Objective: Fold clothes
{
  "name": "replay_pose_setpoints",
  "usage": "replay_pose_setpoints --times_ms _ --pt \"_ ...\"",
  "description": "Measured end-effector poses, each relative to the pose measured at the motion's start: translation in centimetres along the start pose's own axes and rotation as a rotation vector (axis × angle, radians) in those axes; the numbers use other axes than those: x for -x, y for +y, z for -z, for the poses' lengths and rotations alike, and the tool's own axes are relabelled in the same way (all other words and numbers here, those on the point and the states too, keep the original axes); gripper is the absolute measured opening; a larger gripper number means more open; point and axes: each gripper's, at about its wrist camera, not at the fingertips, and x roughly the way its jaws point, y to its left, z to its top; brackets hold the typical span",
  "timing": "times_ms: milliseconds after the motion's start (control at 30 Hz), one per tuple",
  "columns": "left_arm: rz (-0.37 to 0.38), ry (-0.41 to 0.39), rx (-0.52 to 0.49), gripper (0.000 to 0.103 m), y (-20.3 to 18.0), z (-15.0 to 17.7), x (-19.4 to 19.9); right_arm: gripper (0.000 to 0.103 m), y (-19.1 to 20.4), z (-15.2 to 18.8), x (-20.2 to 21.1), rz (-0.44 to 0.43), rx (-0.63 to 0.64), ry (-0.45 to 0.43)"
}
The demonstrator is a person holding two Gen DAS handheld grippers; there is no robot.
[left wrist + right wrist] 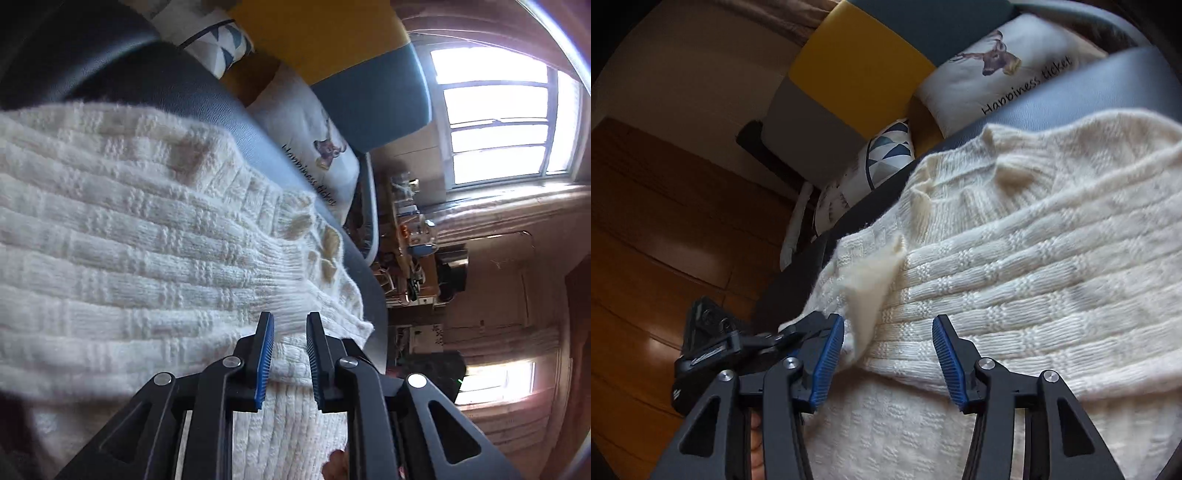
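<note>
A cream knitted sweater [147,236] lies on a dark leather seat [221,110], folded over on itself. It also fills the right wrist view [1034,258]. My left gripper [290,325] is open with a narrow gap, its blue-padded fingers hovering over the sweater's ribbed hem near the seat's edge, holding nothing. My right gripper [888,326] is open wide, its fingers straddling a folded edge of the sweater at the seat's left side. A flap of fabric [871,280] sticks up between the fingers.
A white cushion [1008,77] printed with a deer and "Happiness ticket" and a triangle-patterned cushion [882,155] lean against a yellow, grey and blue backrest [857,62]. Wooden floor [657,229] lies left of the seat. A cluttered desk [410,236] and a window [498,118] are beyond.
</note>
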Motion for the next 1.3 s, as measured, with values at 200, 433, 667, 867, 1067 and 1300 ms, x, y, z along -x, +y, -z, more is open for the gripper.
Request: replay_pose_setpoints --times_ms 200,433,667,867,1067,1300 --pt "0.051 -0.050 0.039 0.018 2.1 1.2 6.3 0.052 -0.6 1.3 -2.8 -0.025 -0.119 -0.002" --pt "0.125 -0.165 0.145 0.018 7.0 2.9 12.5 0.052 1.3 1.5 -5.4 -0.066 -0.158 -0.036" --pt "0.239 -0.235 0.259 0.018 10.7 4.9 15.2 0.081 5.8 1.6 -8.6 0.049 0.066 0.043" --pt "0.264 -0.260 0.317 0.018 12.2 5.7 14.9 0.082 8.9 1.7 -10.7 0.164 0.168 0.141" --pt "0.270 -0.267 0.305 0.018 12.0 6.6 13.8 0.007 8.1 1.1 -9.8 0.196 0.078 0.066" --pt "0.365 -0.236 0.366 0.018 10.6 7.0 9.9 0.007 15.2 -0.9 -7.1 0.147 0.243 0.020"
